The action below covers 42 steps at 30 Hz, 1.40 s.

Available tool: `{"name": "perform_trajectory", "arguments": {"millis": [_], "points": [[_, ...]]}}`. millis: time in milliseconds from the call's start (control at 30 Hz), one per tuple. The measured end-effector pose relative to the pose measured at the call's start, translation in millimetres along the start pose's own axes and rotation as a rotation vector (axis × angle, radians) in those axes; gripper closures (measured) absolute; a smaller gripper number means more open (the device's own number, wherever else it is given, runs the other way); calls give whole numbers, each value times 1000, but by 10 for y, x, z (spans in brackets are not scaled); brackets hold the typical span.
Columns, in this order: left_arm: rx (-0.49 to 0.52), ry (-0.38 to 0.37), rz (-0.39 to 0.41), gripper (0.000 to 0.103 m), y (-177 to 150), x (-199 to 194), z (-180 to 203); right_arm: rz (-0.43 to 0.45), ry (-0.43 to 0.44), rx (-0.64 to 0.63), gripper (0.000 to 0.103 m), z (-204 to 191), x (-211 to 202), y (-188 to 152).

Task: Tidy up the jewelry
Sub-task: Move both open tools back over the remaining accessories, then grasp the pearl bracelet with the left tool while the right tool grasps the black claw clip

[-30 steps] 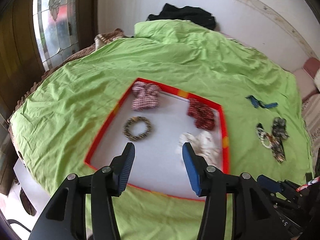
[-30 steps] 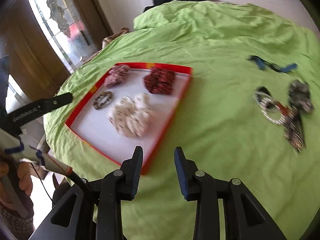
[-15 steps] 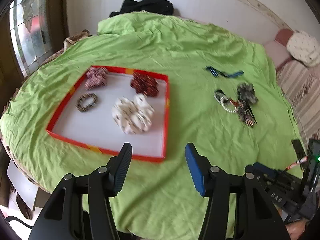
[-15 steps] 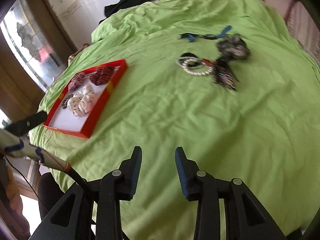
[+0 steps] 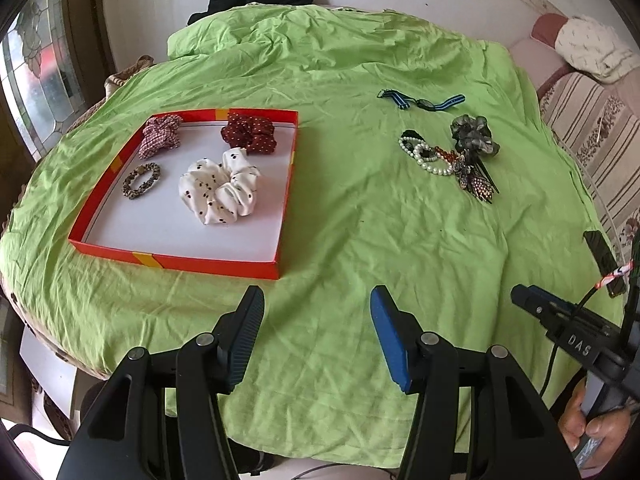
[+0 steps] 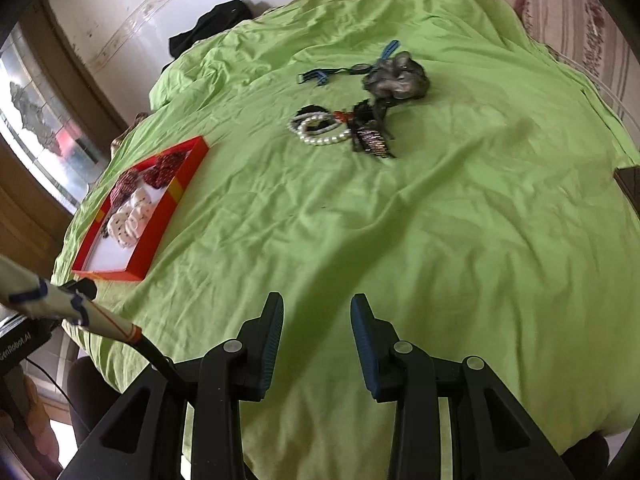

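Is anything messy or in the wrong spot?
Yes. The white pearl bracelets, grey ruffled scrunchie and blue striped strap lie in a jumble on the green sheet, outside the red tray.

White letters "DAS" on the black body of the right gripper (image 5: 580, 344), seen at the right edge of the left wrist view. Pale lettering "enRobot.AI" on the black body of the left gripper (image 6: 16, 350), at the left edge of the right wrist view; the first letter is cut off by the frame edge, so the full word cannot be read. No other readable text.
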<state>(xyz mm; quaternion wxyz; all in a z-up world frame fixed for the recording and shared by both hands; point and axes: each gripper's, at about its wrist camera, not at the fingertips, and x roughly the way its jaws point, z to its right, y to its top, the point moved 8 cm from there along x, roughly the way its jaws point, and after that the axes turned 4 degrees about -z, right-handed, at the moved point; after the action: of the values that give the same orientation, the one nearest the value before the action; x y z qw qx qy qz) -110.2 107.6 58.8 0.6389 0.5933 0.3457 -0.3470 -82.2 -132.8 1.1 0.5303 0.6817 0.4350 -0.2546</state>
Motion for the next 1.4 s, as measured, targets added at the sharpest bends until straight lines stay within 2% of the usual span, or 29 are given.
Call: {"name": "perform_trajectory", "arguments": {"millis": [267, 433, 600, 833, 867, 1000, 1100, 1267, 1400], "points": [[28, 11, -34, 49, 9, 167, 118, 12, -8, 61, 65, 297, 8, 65], [50, 0, -44, 49, 185, 277, 248, 22, -22, 83, 65, 474, 8, 180], [75, -73, -49, 49, 553, 446, 512, 38, -31, 93, 65, 620, 7, 403], [110, -180, -52, 49, 1199, 998, 997, 48, 9, 128, 65, 767, 110, 813], [108, -187, -62, 50, 1262, 1101, 1047, 47, 18, 134, 65, 781, 136, 871], [39, -257, -158, 66, 1449, 1624, 1191, 49, 61, 146, 65, 786, 272, 1135], [1, -280, -207, 75, 1543, 1937, 1237, 46, 89, 144, 65, 760, 387, 1299], [-43, -337, -223, 76, 1696, 2191, 1347, 41, 92, 123, 65, 732, 558, 1497], [-21, -330, -218, 76, 1757, 2284, 1491, 34, 94, 129, 65, 772, 653, 1547]]}}
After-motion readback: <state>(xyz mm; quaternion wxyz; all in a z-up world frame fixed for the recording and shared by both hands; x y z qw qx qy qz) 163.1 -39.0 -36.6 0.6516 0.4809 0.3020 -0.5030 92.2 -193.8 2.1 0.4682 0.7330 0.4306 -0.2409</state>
